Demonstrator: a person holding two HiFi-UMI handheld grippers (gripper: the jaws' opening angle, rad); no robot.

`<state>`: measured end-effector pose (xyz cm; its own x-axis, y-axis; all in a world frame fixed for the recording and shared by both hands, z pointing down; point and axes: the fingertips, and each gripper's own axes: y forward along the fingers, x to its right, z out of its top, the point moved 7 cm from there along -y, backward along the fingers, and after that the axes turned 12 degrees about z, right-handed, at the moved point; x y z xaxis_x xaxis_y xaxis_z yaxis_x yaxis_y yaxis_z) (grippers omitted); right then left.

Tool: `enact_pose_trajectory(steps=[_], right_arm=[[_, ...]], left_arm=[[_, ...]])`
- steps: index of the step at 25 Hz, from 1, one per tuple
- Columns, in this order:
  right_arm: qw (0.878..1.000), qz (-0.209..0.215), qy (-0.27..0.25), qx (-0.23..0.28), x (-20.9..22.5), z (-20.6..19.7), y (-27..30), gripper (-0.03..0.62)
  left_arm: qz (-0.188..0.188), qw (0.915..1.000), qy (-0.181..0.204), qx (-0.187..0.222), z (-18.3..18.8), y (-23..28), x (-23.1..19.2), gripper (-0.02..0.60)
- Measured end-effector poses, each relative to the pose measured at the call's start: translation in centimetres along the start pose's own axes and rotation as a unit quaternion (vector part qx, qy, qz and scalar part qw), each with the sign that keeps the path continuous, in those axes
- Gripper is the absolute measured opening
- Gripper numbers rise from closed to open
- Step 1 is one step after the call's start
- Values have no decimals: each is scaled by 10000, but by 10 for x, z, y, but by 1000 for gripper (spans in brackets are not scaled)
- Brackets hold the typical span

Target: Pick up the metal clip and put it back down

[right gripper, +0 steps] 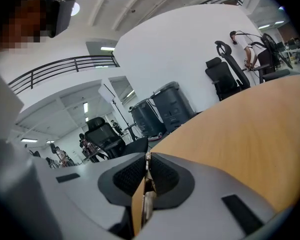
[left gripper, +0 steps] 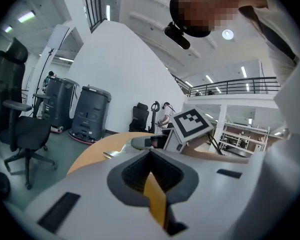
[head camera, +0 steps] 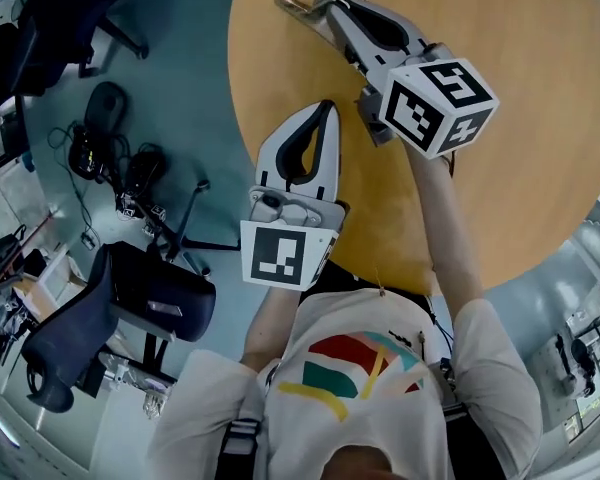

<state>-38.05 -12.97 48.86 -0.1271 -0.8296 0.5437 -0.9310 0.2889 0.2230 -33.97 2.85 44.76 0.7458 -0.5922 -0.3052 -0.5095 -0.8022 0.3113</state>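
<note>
The metal clip [head camera: 296, 6] is a thin shiny strip that sticks out past the tips of my right gripper [head camera: 323, 5], over the far left of the round wooden table [head camera: 540, 148]. The right jaws are shut on it, and the clip's metal [right gripper: 147, 201] shows pinched between the ribbed pads [right gripper: 127, 176]. In the left gripper view the clip [left gripper: 111, 154] glints just ahead of the right gripper's nose. Whether it touches the tabletop I cannot tell. My left gripper [head camera: 327, 106] hovers at the table's near left edge, jaws shut with nothing between them [left gripper: 150, 152].
The table's left edge [head camera: 242, 138] drops to a grey-green floor. Black office chairs [head camera: 130, 298] and a tangle of cables [head camera: 120, 163] sit on that floor to the left. The person's torso [head camera: 350, 378] fills the bottom of the head view.
</note>
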Motion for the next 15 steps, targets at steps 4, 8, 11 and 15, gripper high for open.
enact_pose_trajectory(steps=[4, 8, 11, 15], right_arm=[[9985, -236, -245, -422, 5, -12, 14, 41], [9944, -525, -590, -698, 23, -13, 37, 45], [9835, -931, -1192, -993, 27, -22, 41, 156], [9803, -1047, -1408, -902, 4, -24, 27, 184]], left_arm=[[97, 9998, -68, -146, -12, 2, -8, 43], [180, 9995, -116, -238, -9, 29, -27, 43], [153, 9997, -105, -180, -8, 28, -31, 43], [-22, 9999, 28, -133, -5, 5, -26, 43]])
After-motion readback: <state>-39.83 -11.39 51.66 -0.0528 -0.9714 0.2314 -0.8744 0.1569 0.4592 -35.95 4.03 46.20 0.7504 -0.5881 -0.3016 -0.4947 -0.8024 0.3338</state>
